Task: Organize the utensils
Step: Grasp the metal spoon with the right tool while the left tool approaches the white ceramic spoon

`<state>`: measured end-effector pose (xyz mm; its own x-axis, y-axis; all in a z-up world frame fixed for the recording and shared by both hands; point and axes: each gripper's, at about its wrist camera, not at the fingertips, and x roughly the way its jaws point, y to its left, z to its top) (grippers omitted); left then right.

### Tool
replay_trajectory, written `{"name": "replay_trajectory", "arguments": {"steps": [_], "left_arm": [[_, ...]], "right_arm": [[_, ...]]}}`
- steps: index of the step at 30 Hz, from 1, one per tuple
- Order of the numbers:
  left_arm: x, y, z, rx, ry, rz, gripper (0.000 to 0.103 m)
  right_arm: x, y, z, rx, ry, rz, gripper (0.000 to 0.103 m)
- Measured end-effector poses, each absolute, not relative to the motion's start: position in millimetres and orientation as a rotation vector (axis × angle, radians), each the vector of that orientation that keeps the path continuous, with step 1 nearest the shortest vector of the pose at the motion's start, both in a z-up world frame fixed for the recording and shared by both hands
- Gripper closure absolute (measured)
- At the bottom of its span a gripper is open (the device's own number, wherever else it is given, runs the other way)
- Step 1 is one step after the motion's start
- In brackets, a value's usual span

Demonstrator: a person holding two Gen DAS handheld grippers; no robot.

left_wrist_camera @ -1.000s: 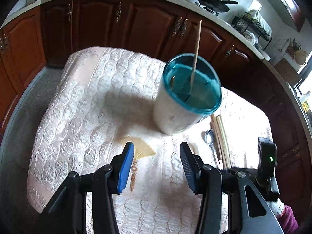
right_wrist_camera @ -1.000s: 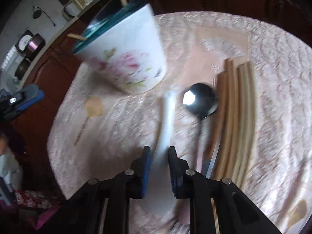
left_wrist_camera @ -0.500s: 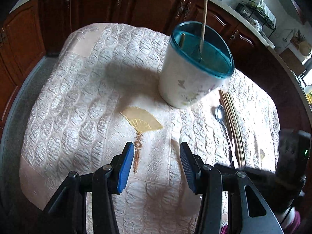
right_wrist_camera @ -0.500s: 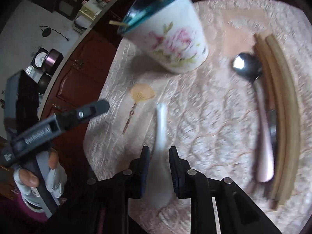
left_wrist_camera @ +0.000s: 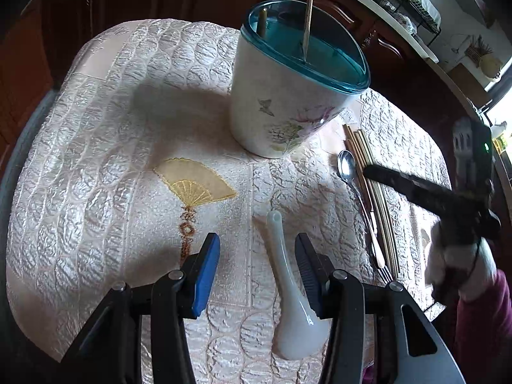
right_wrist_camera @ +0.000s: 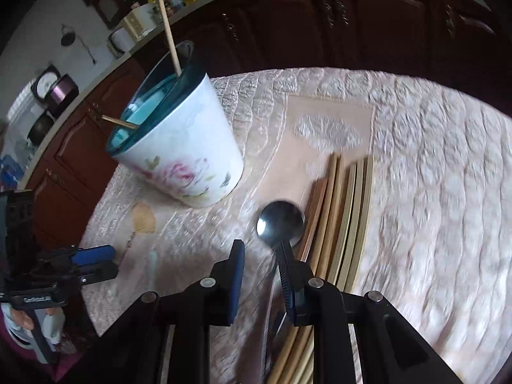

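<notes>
A white ceramic spoon (left_wrist_camera: 289,291) lies on the quilted cloth between the fingers of my left gripper (left_wrist_camera: 257,272), close to the right finger. That gripper is open and its pads are clear of the spoon. The floral cup (left_wrist_camera: 281,105) with a teal rim stands behind it, a chopstick (left_wrist_camera: 308,16) leaning inside. My right gripper (right_wrist_camera: 260,268) is open and holds nothing. It hovers just short of the metal spoon's bowl (right_wrist_camera: 280,222). Several chopsticks (right_wrist_camera: 345,224) lie in a row right of that spoon. In the right wrist view the cup (right_wrist_camera: 182,153) stands at the upper left.
The pale cloth (left_wrist_camera: 96,160) with a gold fan motif (left_wrist_camera: 195,182) covers a small table. Dark wooden cabinets (right_wrist_camera: 352,25) run behind it. Fork tines (left_wrist_camera: 385,275) show beside the chopsticks. A gloved hand (left_wrist_camera: 457,265) carries the right gripper at the right edge.
The right gripper let go of the white spoon and swung right, over the metal spoon. The left gripper came down and now straddles the white spoon.
</notes>
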<state>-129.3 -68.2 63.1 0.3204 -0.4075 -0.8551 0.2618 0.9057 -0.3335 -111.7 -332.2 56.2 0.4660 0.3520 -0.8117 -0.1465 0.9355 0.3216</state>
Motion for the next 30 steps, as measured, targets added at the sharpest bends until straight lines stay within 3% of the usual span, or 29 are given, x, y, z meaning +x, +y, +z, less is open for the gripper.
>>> {"name": "replay_trajectory", "arguments": {"steps": [5, 9, 12, 14, 16, 17, 30], "left_arm": [[-122.4, -71.3, 56.1, -0.140, 1.191, -0.449, 0.054], [-116.1, -72.0, 48.8, -0.158, 1.220, -0.445, 0.054], [-113.3, -71.5, 46.8, -0.161, 1.222, -0.443, 0.054], [-110.2, -69.2, 46.3, -0.167, 1.224, -0.444, 0.054], [-107.4, -68.0, 43.9, -0.172, 1.228, -0.448, 0.054], [-106.8, -67.9, 42.8, -0.171, 1.230, -0.449, 0.054], [-108.9, -84.1, 33.3, -0.159, 1.228, -0.477, 0.054]], "right_arm": [[-82.7, -326.2, 50.4, 0.076, 1.066, 0.375, 0.078], [-65.3, -327.2, 39.8, 0.036, 1.120, 0.432, 0.070], [-64.7, -329.0, 33.3, 0.031, 1.151, 0.466, 0.070], [-68.8, -332.6, 30.3, 0.075, 1.166, 0.486, 0.072], [-74.4, -339.5, 29.0, 0.159, 1.178, 0.482, 0.090], [-77.8, -342.3, 27.7, 0.198, 1.183, 0.483, 0.092], [-140.8, -353.7, 12.7, 0.698, 1.175, 0.457, 0.094]]}}
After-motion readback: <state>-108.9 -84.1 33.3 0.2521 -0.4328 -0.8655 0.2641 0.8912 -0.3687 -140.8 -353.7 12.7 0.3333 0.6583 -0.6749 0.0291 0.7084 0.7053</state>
